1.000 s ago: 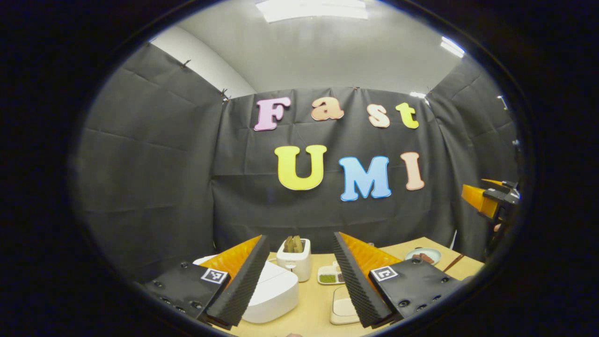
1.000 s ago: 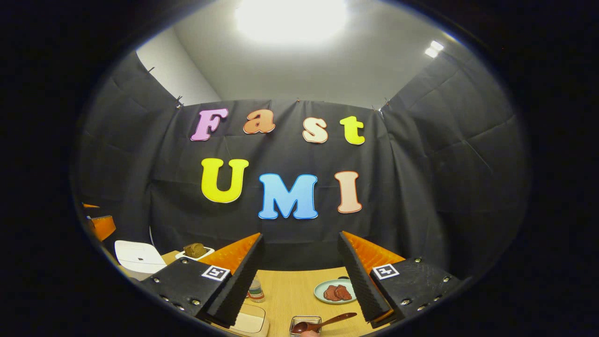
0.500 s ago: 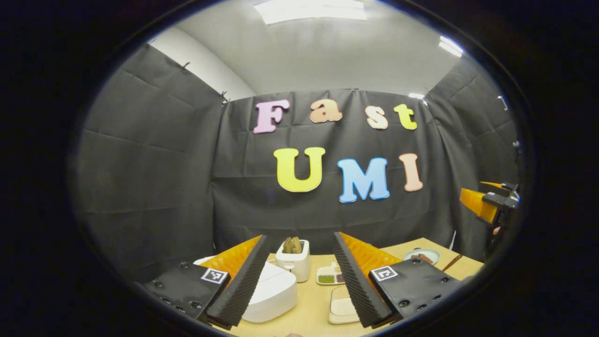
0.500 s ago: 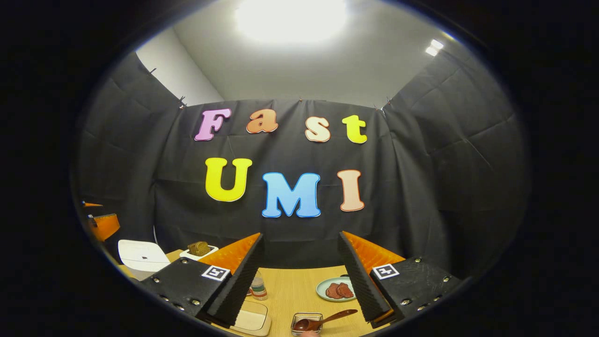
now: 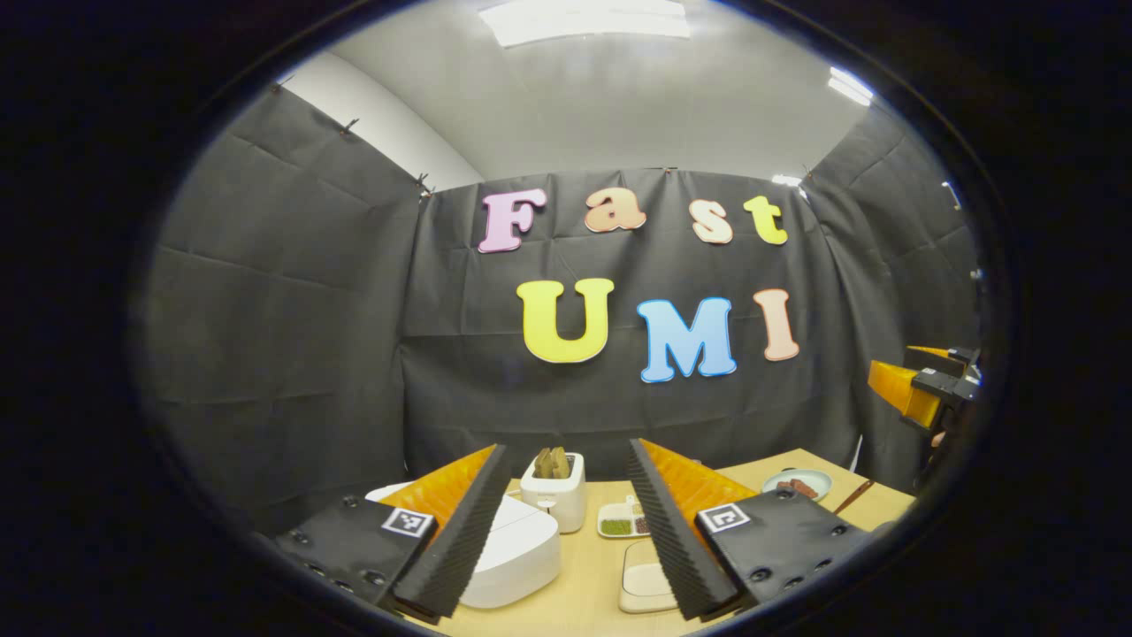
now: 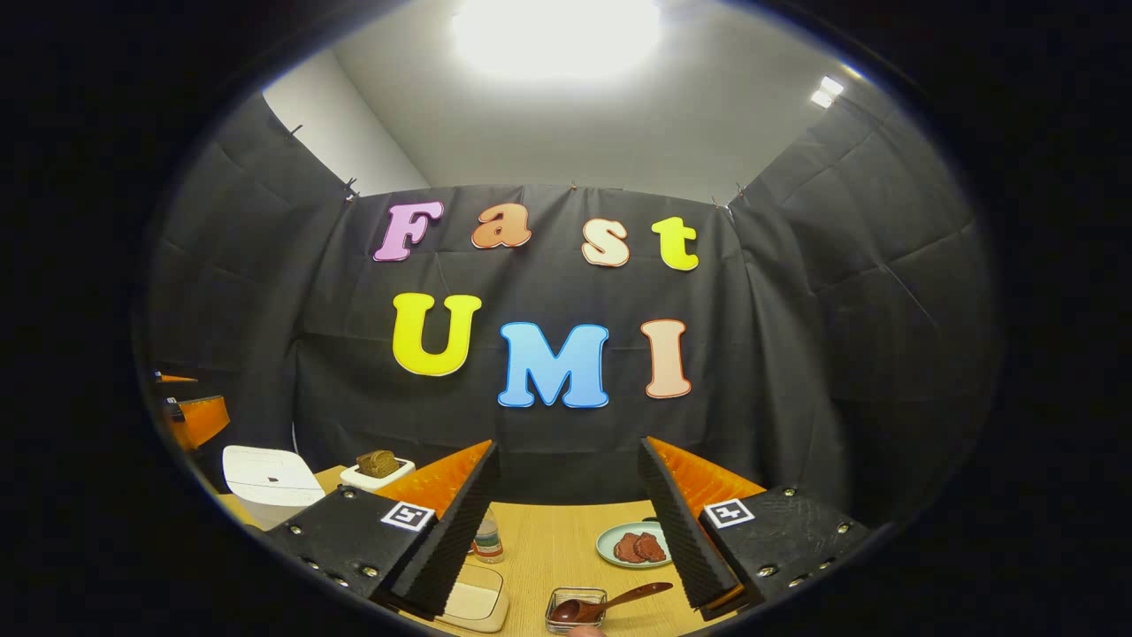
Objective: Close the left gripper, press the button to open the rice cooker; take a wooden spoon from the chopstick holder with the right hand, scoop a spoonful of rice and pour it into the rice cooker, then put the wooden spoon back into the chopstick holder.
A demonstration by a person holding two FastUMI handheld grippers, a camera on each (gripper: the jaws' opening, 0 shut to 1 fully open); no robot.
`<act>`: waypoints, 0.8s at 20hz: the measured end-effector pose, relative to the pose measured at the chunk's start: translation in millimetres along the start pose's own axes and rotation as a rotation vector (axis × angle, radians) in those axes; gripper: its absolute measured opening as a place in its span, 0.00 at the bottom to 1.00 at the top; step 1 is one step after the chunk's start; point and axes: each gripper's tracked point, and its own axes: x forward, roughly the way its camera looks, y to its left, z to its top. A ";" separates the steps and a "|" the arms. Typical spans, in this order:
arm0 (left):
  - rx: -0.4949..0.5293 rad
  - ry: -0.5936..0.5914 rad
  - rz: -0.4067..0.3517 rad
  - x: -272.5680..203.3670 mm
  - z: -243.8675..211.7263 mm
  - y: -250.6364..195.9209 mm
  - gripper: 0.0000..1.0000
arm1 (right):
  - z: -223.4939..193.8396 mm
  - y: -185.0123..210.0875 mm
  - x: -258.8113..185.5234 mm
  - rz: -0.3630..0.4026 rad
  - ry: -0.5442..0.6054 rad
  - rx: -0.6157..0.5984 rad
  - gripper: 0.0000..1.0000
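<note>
Right gripper view: tongs (image 6: 566, 522) gape above table (image 6: 557, 540).

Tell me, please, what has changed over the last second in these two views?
Very little. The right gripper has tipped slightly down, so the wooden spoon and the plate sit a touch higher in its view. The left gripper barely drifted. Both remain open and empty; the rice cooker stays closed.

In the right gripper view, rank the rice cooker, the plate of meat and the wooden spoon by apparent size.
1. Rice cooker, partly hidden.
2. Wooden spoon and plate of meat: similar; the spoon lies nearer the camera, so no ranking.
</note>
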 end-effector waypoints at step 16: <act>-0.048 0.065 -0.005 22.0 -44.3 34.6 0.09 | -7.3 22.8 -16.5 0.010 0.012 -0.005 0.94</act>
